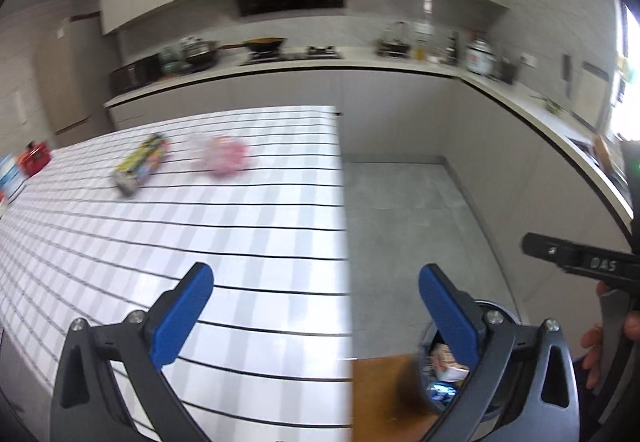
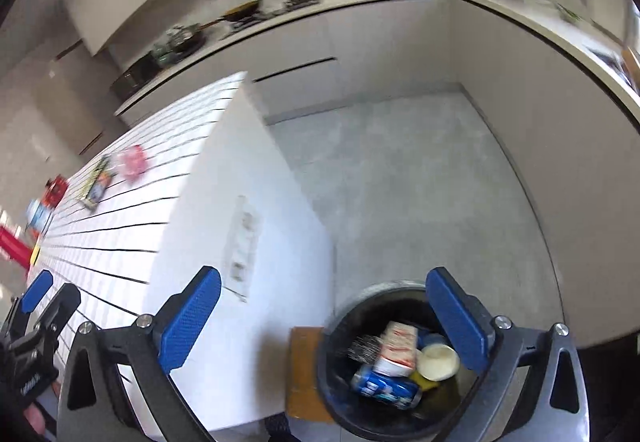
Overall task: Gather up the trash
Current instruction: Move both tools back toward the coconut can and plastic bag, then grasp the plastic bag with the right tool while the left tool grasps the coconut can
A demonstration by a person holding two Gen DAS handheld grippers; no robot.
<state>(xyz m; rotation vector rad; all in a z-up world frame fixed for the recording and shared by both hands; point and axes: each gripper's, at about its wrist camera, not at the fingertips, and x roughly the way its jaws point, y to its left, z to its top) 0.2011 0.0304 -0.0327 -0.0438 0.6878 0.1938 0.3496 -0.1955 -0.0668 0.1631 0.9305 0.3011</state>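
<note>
Black-lined white cloth covers the table (image 1: 248, 226), the landmark here. Near its far end lie a yellow wrapper (image 1: 140, 164) and, just beside it, a pink packet (image 1: 222, 154), both blurred. On the floor by the table's end wall stands a black bin (image 2: 340, 334), holding a blue can (image 2: 386, 388), a red-and-white carton (image 2: 396, 346) and a pale cup (image 2: 438, 362). The left claw (image 1: 316, 316) hangs over the table's edge, jaws spread wide, gripping nothing. The right claw (image 2: 324, 320) hangs between table and bin, equally wide and empty.
</note>
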